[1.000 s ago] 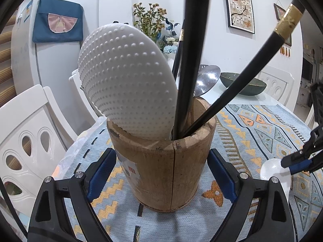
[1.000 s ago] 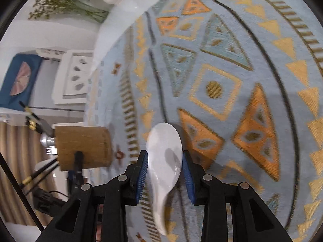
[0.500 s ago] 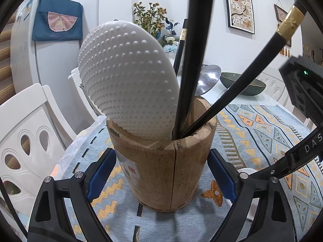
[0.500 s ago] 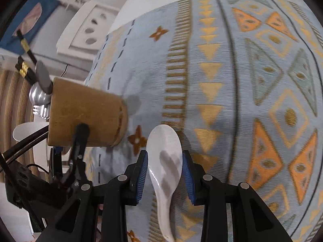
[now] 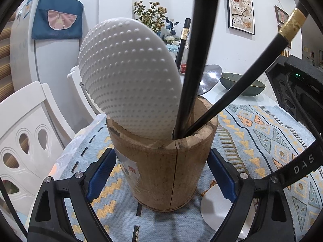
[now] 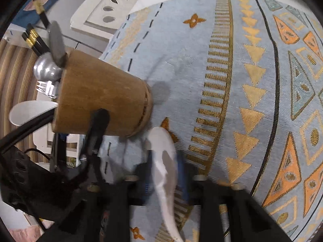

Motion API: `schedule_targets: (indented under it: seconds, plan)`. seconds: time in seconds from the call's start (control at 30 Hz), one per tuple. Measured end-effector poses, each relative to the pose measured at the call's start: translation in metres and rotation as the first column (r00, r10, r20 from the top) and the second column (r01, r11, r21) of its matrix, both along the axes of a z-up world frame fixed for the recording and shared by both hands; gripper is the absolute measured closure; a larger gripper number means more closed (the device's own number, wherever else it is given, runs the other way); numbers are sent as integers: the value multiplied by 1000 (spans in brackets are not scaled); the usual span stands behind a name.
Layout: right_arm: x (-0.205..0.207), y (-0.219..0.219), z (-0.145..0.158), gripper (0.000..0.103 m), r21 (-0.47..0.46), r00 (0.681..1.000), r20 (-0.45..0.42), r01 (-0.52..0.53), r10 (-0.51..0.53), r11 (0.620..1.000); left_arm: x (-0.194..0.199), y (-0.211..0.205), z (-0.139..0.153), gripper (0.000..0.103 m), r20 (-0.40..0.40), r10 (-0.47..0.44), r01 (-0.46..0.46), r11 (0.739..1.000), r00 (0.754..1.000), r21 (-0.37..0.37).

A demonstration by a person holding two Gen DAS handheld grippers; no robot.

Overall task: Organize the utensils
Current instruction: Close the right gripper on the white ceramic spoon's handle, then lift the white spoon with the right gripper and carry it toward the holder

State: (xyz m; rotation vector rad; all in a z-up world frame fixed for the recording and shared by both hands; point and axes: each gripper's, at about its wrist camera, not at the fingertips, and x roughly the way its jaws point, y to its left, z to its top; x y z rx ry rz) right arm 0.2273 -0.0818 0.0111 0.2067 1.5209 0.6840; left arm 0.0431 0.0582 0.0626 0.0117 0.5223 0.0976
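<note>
Ceramic spoon [image 6: 163, 161] pinched in my right gripper [image 6: 161, 171], bowl pointing at holder [image 5: 163, 161] base; left gripper [image 5: 161, 173] clamps holder, rim above.

We could read only the white letters "DAS" on a black strap [image 5: 298, 166] at the right of the left wrist view. A sticker [image 5: 129, 168] on the wooden holder [image 5: 163, 169] bore small red marks we couldn't make out.

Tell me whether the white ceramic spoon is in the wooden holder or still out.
Out. The white spoon sits between the right gripper pads, beside the base of the wooden holder, above the patterned cloth.
</note>
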Motion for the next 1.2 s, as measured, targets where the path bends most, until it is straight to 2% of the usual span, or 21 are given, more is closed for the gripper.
schedule_targets:
  seconds: [0.2, 0.23, 0.33, 0.37, 0.5, 0.6, 0.77, 0.87, 0.93, 1.1, 1.2]
  plan:
    - [-8, 2, 28, 101, -40, 994, 103, -43, 47, 998, 0, 0, -1, 11, -3, 1, -1, 1000, 1000, 1]
    - [-8, -1, 36, 101, -73, 990, 129, -39, 48, 997, 0, 0, -1, 11, -3, 1, -1, 1000, 1000, 0]
    - [-2, -17, 51, 100, -253, 979, 199, 11, 41, 967, 1, 0, -1, 11, -3, 1, -1, 1000, 1000, 1]
    - [0, -22, 53, 100, -275, 976, 213, 23, 38, 961, 0, 0, 0, 11, -3, 1, -1, 1000, 1000, 1]
    - [9, -32, 48, 100, -411, 977, 210, 61, 30, 909, 1, 0, -1, 11, -9, 0, 0, 1000, 1000, 0]
    - [12, -29, 42, 100, -402, 983, 184, 58, 18, 914, 2, 1, -1, 11, -10, -1, 1, 1000, 1000, -2]
    - [11, -6, 46, 95, -369, 980, 179, -11, 82, 930, 3, 1, -2, 10, -16, -2, 2, 1000, 1000, -5]
    - [9, 3, 43, 93, -410, 977, 180, -35, 119, 911, 3, 1, -2, 10, -17, -3, 2, 1000, 1000, -6]
    - [11, 5, 30, 92, -452, 980, 151, -45, 126, 891, 3, 1, -2, 10, -17, -2, 2, 1000, 1000, -6]
    - [13, 7, -1, 91, -437, 989, 88, -67, 116, 897, 3, 1, -2, 10, -17, -3, 3, 1000, 1000, -7]
    - [14, 9, -2, 91, -435, 988, 103, -60, 115, 898, 3, 1, -2, 10, -18, -3, 3, 1000, 1000, -9]
